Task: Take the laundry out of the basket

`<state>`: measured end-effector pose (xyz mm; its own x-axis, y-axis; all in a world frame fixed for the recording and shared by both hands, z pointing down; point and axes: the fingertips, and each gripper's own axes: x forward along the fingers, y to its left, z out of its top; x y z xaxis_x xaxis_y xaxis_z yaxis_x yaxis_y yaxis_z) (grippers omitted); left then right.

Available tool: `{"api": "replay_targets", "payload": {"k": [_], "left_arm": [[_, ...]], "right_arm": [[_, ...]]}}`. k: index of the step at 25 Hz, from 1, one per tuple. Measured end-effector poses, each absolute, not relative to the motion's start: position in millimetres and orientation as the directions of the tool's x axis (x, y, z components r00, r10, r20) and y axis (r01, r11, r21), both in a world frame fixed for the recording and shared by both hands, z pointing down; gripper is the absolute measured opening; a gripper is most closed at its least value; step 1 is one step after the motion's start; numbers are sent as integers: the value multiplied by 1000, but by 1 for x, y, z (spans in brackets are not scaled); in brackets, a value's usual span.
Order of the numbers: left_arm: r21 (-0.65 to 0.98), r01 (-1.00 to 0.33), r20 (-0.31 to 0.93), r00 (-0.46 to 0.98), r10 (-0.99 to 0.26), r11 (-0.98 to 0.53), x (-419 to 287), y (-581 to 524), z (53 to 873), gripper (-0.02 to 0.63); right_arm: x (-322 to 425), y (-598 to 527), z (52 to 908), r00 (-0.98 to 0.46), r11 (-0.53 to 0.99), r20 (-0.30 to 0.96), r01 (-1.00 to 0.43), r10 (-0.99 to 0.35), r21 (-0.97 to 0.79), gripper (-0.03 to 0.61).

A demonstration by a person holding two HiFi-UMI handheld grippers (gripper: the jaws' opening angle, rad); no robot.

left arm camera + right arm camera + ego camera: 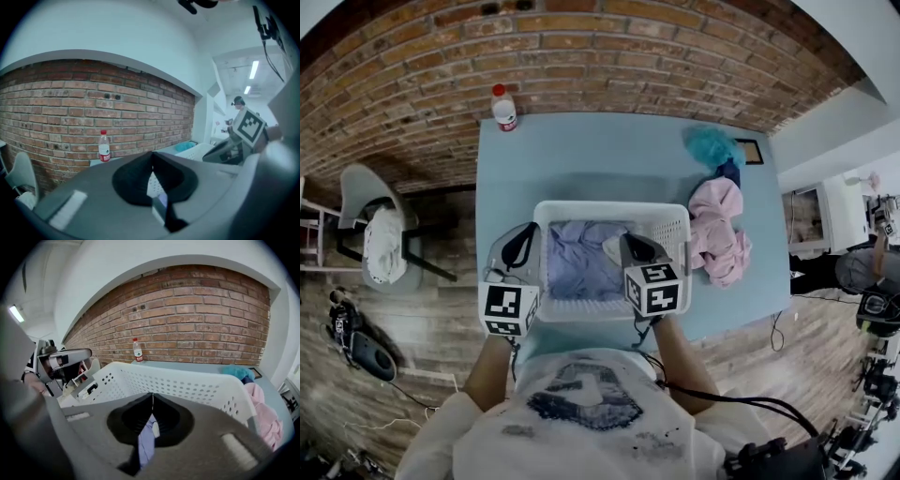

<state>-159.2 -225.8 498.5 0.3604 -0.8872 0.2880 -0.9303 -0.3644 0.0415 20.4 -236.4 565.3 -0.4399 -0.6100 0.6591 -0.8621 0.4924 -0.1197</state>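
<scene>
The left gripper (528, 234), jaws closed tip to tip, hangs just outside the left wall of the basket (609, 208). The right gripper (630, 242), also clenched, points down over lavender laundry (577, 262) inside the basket. The basket sits at the near edge of the table (600, 155), and pink clothes (717, 234) lie toward the right edge.

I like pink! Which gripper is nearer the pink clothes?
Right. The right gripper is over the basket's right side, near the pink clothes; the left gripper is at its left wall.
</scene>
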Motion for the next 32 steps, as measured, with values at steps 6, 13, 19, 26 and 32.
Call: {"api": "replay_targets", "payload": {"k": [6,13,19,26,32], "left_arm": [[52,-926,301,371,-878,-374,-162,-236,505,-8],[56,-926,313,372,-874,-374,-165,-242,509,-8],[69,-923,305,381,-873,-379,-165,-247,508,-8],[59,-925,307,375,-875,-376,-169,-252,510,-8],[58,-927,327,368,-870,-370,-173,-257,517,-8]], "right_arm": [[12,-238,590,-474,508,724,-838,-501,-197,91],[-1,-236,609,-518,535,753,-803,-405,-264,297],[-8,-236,638,-491,531,808,-803,-328,-272,459],[-26,-230,670,-506,551,836,-768,-211,-326,538],[-30,-224,700,-439,620,889,-736,-130,-272,540]]}}
